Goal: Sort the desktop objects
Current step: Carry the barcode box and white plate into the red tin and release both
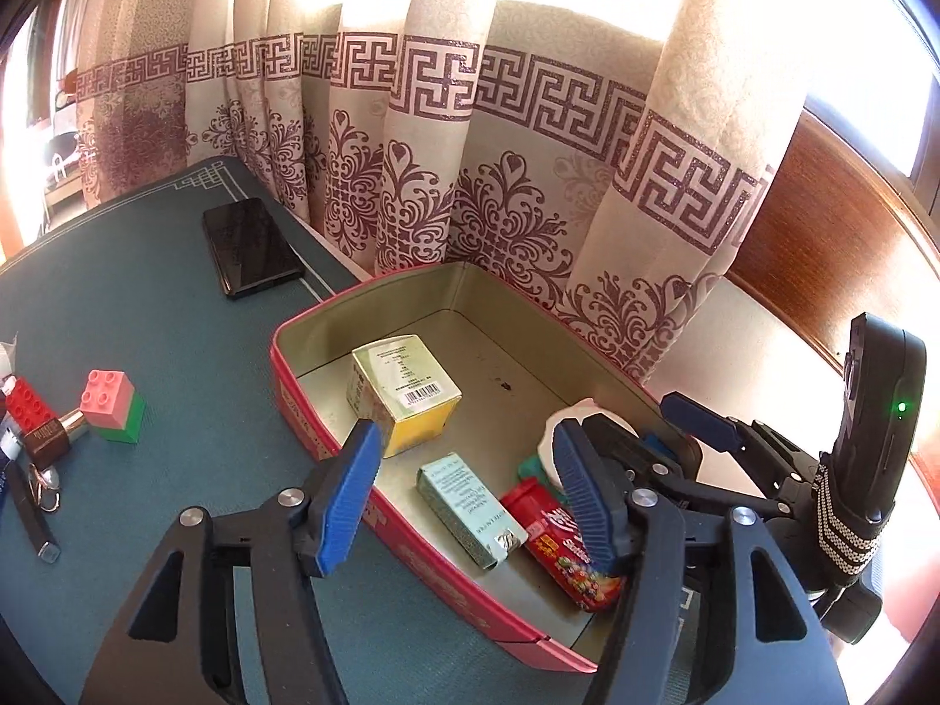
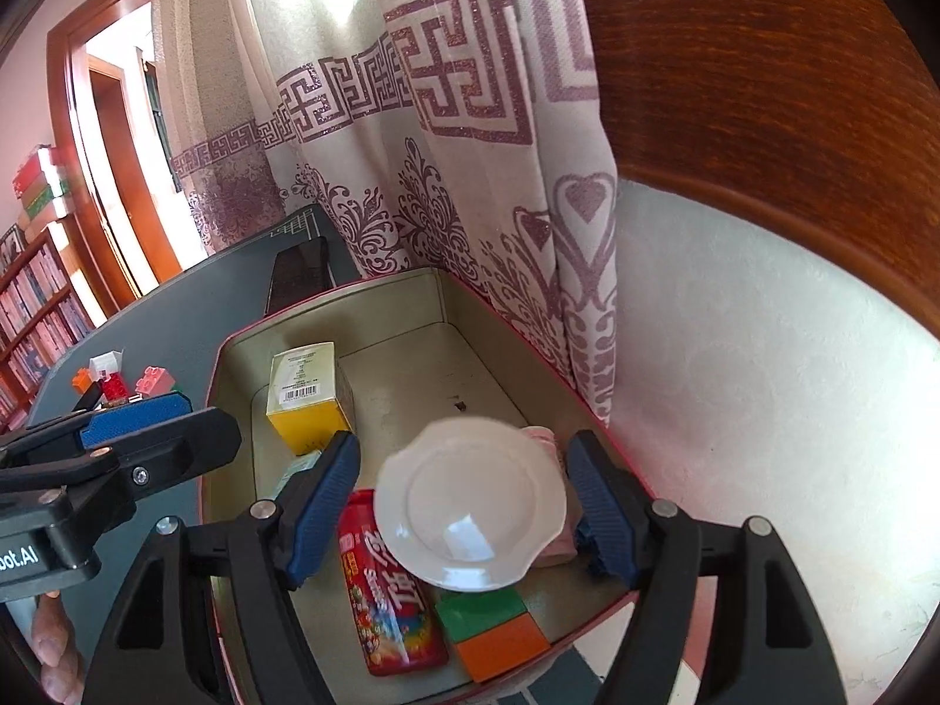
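A red tin box (image 1: 329, 446) stands on the teal desk mat (image 1: 147, 317). It holds a yellow carton (image 1: 405, 393), a pale green box (image 1: 470, 508), a red candy packet (image 1: 564, 552) and a white dish (image 2: 470, 505). A green and orange block (image 2: 499, 628) lies under the dish in the right wrist view. My left gripper (image 1: 464, 487) is open and empty above the tin's near wall. My right gripper (image 2: 464, 511) is open, its jaws on either side of the white dish, apart from it. It also shows in the left wrist view (image 1: 640, 429).
Left on the mat lie a pink and green block (image 1: 114, 405), a red block (image 1: 26, 405), a padlock with keys (image 1: 44, 440) and a black phone (image 1: 252, 247). Patterned curtains (image 1: 470, 176) hang close behind the tin. A white sill and wooden frame are on the right.
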`<act>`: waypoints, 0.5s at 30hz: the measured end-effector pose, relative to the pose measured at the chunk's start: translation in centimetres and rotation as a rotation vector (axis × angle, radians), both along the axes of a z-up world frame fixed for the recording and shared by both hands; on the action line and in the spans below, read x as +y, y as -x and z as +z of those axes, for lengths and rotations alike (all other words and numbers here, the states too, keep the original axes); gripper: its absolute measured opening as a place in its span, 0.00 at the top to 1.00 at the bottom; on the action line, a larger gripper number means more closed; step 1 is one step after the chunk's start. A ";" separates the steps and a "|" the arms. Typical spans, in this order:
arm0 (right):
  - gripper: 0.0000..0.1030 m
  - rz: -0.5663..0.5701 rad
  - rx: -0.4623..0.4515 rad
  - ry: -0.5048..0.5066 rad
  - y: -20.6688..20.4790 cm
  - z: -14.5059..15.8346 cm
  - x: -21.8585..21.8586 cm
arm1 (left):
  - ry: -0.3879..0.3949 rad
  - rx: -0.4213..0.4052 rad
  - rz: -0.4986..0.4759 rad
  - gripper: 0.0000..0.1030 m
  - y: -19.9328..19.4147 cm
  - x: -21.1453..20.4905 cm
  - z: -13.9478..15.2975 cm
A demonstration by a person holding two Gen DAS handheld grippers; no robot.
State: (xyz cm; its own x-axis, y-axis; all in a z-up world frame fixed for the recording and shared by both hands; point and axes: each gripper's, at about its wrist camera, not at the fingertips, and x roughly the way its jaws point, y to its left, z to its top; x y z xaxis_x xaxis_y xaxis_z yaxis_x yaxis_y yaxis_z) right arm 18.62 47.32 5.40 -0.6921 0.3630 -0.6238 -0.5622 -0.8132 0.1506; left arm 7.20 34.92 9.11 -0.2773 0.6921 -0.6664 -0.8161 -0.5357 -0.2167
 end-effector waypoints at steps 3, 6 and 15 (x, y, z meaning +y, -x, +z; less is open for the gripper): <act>0.23 -0.004 0.000 0.001 0.0 0.0 0.0 | -0.005 -0.001 0.030 0.37 0.5 -0.8 0.1; 0.23 -0.001 -0.001 0.002 0.1 0.0 -0.1 | 0.010 0.006 0.061 0.37 1.0 -1.4 0.0; 0.21 0.006 0.001 0.011 0.3 0.1 -0.9 | 0.060 0.033 0.145 0.37 2.3 -3.9 -0.8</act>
State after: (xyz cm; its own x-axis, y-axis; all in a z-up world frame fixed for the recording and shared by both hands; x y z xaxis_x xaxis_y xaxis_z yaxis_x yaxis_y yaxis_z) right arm 18.35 46.46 5.47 -0.6951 0.3514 -0.6272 -0.5568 -0.8150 0.1605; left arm 4.89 31.03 8.36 -0.3938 0.6027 -0.6940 -0.7356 -0.6594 -0.1554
